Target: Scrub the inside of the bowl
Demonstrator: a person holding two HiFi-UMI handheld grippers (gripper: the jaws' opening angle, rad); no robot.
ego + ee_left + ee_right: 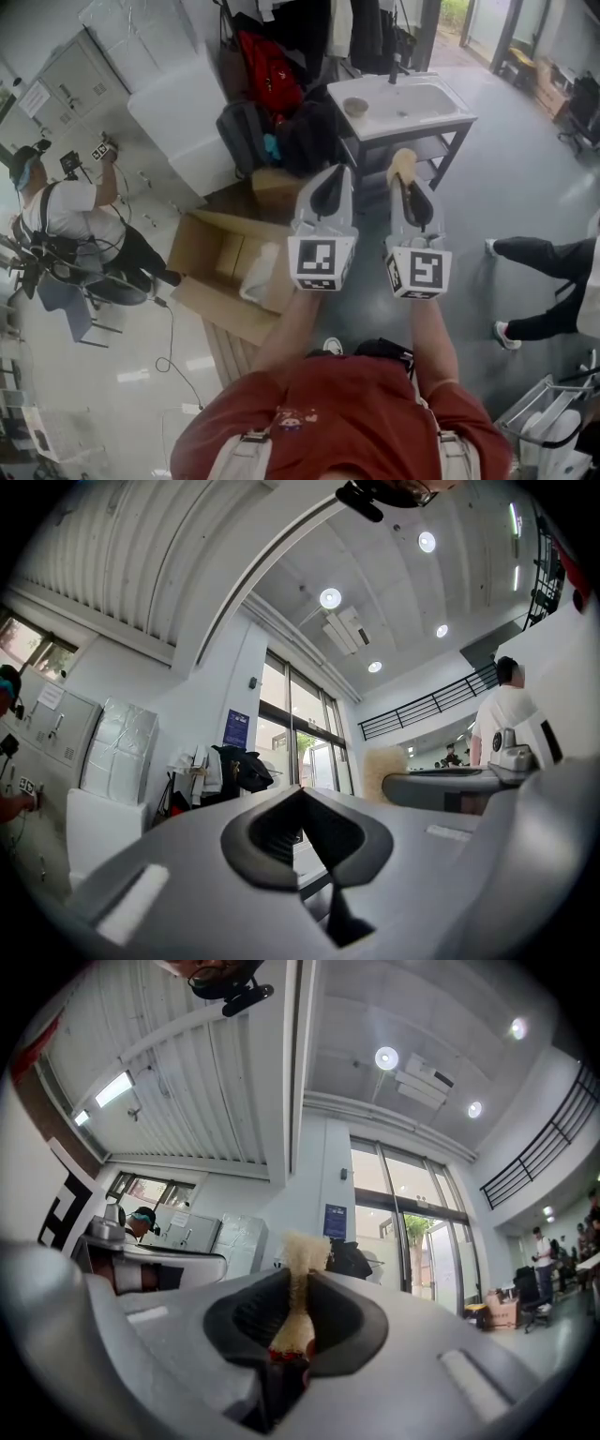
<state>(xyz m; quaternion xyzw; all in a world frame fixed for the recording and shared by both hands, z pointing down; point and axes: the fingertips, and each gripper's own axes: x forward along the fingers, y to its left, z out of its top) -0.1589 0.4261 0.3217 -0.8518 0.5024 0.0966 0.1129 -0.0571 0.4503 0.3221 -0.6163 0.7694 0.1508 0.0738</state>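
**Both claws raised, bowl still on the table ahead**

Head view: the left claw point(334, 176) and the right claw point(406, 180) are held side by side in front of a person in a red shirt point(342, 417), both pointing towards 12 o'clock. A beige scrubber point(403, 165) sticks out of the right claw's tip. The small tan bowl point(355, 106) sits well apart from both claws, at 12 o'clock from them, at the 9 o'clock end of the basin in a white table point(452, 118). An open cardboard box point(220, 253) lies on the floor at 9 o'clock from the left claw.

Left gripper view: the left claw point(302, 799) is pressed together with nothing between its jaws. The right claw and the fuzzy scrubber point(382, 761) show at 3 o'clock.

Right gripper view: the right claw point(298, 1274) pinches the scrubber point(302, 1258), whose frayed top rises above the jaws; a red bit shows at its base.
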